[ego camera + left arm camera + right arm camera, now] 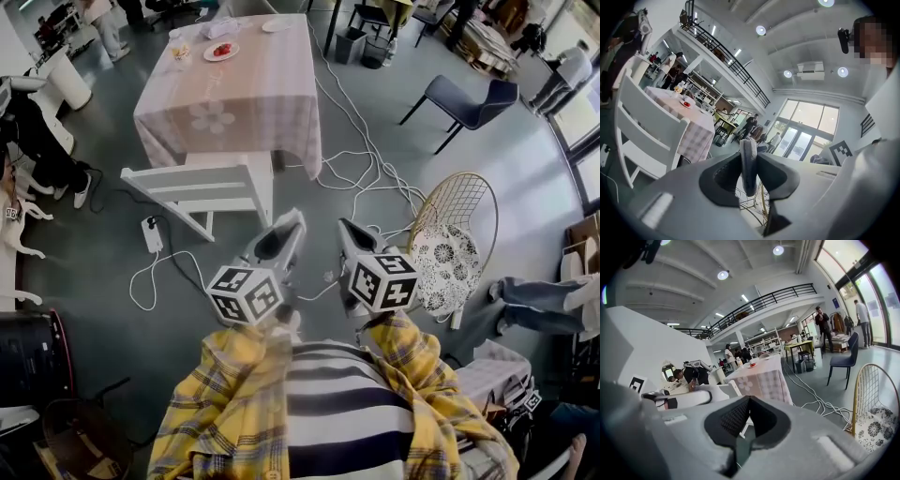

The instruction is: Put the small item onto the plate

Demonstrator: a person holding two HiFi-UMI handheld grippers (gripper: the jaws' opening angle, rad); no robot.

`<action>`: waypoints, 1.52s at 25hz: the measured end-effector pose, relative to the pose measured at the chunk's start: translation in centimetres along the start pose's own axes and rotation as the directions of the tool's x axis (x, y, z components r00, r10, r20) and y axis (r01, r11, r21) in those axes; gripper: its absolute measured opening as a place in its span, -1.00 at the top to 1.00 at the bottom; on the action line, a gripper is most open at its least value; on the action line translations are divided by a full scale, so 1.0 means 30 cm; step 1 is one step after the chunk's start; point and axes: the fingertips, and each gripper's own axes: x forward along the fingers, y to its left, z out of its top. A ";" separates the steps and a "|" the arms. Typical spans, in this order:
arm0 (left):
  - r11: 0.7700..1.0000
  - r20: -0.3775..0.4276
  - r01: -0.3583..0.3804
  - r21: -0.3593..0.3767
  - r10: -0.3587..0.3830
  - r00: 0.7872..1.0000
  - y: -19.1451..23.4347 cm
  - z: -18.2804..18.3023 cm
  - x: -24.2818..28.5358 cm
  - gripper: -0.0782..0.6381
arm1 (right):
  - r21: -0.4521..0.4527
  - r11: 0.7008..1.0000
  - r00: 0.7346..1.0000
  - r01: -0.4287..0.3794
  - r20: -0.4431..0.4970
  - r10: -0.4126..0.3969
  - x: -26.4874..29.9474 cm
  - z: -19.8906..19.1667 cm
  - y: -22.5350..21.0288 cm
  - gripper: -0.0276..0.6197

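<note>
We hold both grippers out in front of our chest, side by side and near each other, pointing away from us. Our left gripper [291, 225] has its jaws pressed on a thin grey item [748, 161] that stands upright between the pads. Our right gripper [349, 231] has its jaws closed together with nothing between them. The left marker cube [246, 292] and the right marker cube [382, 279] face up at us. Yellow plaid sleeves [220, 403] cover both forearms.

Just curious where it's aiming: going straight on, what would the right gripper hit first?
Probably the checked-cloth table, just past the white chair; depth is unclear.
</note>
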 end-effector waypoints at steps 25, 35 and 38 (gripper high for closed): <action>1.000 -0.018 0.014 0.009 -0.014 1.000 0.091 0.108 0.387 0.53 | 0.013 1.000 1.000 -0.007 -0.017 0.007 0.278 0.178 -0.222 0.91; 0.999 -0.017 0.019 0.030 -0.018 1.000 0.015 0.098 0.605 0.53 | 0.004 0.999 0.999 -0.035 -0.014 0.036 0.290 0.241 -0.389 0.91; 0.999 -0.023 0.017 0.032 -0.016 1.000 0.021 0.108 0.639 0.53 | 0.008 0.999 0.999 -0.037 -0.020 0.037 0.303 0.252 -0.410 0.91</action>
